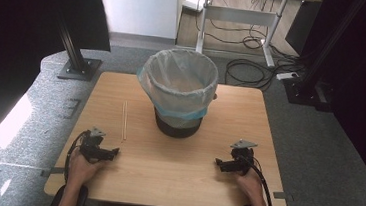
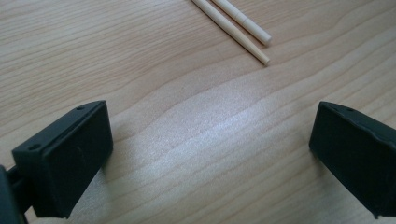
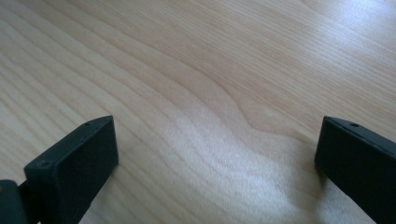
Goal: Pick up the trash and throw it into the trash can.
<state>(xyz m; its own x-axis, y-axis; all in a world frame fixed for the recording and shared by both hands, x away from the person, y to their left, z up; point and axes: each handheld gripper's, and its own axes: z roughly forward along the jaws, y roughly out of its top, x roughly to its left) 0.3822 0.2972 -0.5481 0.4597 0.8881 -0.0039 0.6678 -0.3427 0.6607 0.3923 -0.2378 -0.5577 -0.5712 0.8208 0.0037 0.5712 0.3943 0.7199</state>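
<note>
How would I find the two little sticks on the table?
Start at the bin with the clear bag, standing on the wooden table. Just to its left lie the chopsticks: two thin, pale sticks side by side, ahead of the left gripper.

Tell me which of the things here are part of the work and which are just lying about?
Part of the work:
- chopsticks, lying side by side on the table
- lined bin behind them
- left gripper, open, nearest the chopsticks
- right gripper, open

Just lying about:
- cables on the floor
- desk at the back
</note>
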